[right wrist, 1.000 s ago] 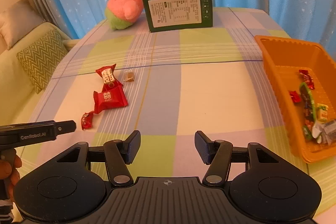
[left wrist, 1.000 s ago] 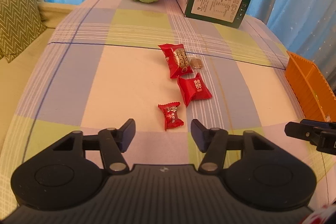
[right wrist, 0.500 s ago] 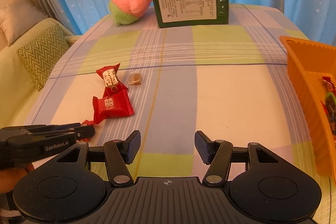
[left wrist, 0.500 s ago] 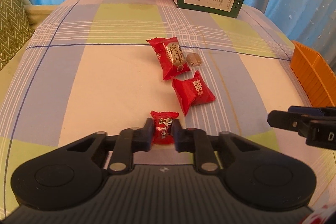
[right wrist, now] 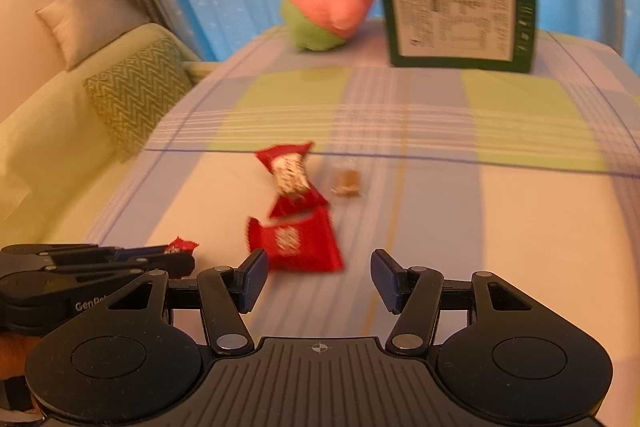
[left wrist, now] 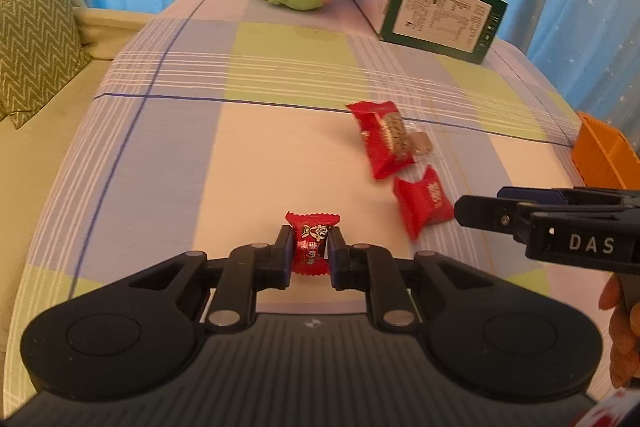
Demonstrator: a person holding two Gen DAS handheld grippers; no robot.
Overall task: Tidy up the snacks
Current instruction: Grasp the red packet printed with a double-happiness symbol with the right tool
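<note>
Jaws of left gripper (left wrist: 308, 253) pinching small red candy (left wrist: 312, 243), upright, lengthwise away.

red candy (left wrist: 311, 247), plaid tablecloth (left wrist: 280, 75), orange basket (left wrist: 600, 155)
</note>
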